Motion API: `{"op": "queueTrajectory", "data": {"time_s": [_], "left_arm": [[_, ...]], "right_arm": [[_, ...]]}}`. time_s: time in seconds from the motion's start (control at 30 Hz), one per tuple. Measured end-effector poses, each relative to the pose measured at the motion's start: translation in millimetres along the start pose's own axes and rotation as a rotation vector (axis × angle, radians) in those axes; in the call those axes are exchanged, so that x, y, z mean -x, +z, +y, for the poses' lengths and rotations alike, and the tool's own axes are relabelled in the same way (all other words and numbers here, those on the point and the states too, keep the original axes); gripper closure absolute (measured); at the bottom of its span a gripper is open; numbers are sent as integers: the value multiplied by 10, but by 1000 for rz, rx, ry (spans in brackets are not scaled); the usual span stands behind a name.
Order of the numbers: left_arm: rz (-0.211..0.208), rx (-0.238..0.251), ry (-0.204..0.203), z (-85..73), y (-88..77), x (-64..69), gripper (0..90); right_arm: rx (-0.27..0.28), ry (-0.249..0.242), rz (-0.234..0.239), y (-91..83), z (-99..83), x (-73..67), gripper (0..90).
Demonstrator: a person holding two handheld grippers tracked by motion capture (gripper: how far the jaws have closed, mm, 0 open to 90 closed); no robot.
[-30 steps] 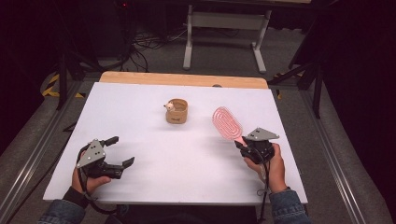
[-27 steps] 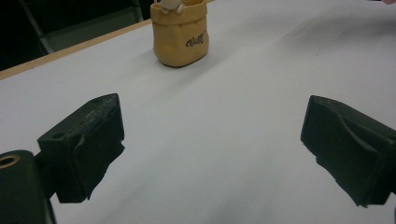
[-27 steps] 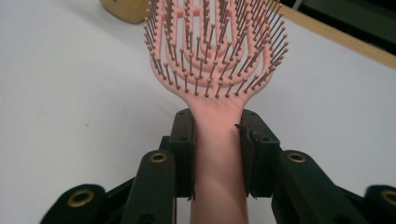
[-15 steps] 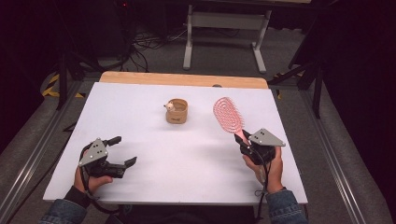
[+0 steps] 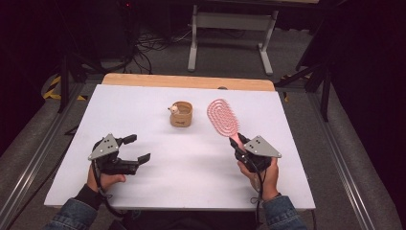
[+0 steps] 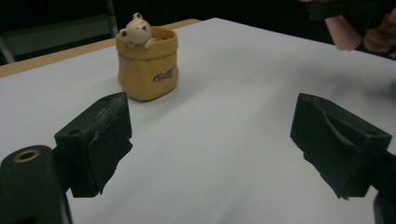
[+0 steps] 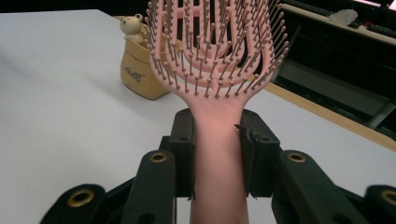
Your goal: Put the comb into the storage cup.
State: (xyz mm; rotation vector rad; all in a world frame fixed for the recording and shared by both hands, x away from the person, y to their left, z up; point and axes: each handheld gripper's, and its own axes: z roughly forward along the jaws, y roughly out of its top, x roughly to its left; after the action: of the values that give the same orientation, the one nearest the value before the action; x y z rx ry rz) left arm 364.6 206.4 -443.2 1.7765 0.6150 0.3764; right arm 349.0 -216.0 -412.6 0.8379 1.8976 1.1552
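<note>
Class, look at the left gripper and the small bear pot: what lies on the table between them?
Nothing: in the left gripper view, bare white table runs from the left gripper to the bear pot.

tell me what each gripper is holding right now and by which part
The right gripper is shut on the pink hairbrush, clamped on its handle just below the bristled head. The left gripper is open and holds nothing.

One pink hairbrush, one tan bear pot, two hand-held grippers.
</note>
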Motion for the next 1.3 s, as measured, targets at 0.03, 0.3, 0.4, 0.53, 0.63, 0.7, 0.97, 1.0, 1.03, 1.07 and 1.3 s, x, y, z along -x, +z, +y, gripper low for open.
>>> {"op": "queueTrajectory", "data": {"time_s": [0.03, 0.3, 0.4, 0.53, 0.63, 0.7, 0.97, 1.0, 1.03, 1.07, 1.3], "left_arm": [[-18, 12, -8, 30, 50, 24, 140], [-122, 19, -9, 211, 362, 198, 176], [-160, 28, -22, 249, 495, 274, 185], [-189, 39, -37, 288, 586, 331, 197], [-219, 60, -67, 304, 648, 354, 215], [-227, 65, -78, 315, 681, 367, 228], [-246, 100, -142, 318, 748, 345, 293], [-242, 102, -148, 320, 755, 345, 301], [-238, 110, -154, 321, 766, 343, 312], [-242, 112, -164, 321, 773, 344, 339], [-243, 156, -186, 322, 783, 350, 486]], "right_arm": [[-1, -6, 7, 14, 3, -35, 694], [8, -22, 73, 140, 22, -323, 694], [11, -28, 103, 181, 29, -427, 694], [16, -42, 135, 219, 34, -576, 694], [27, -60, 155, 236, 49, -685, 694], [28, -75, 164, 251, 52, -755, 693], [39, -125, 162, 282, 50, -906, 695], [38, -127, 162, 285, 48, -913, 695], [39, -132, 160, 288, 44, -924, 695], [38, -147, 156, 290, 44, -938, 695], [40, -206, 132, 306, 36, -1005, 696]]}}
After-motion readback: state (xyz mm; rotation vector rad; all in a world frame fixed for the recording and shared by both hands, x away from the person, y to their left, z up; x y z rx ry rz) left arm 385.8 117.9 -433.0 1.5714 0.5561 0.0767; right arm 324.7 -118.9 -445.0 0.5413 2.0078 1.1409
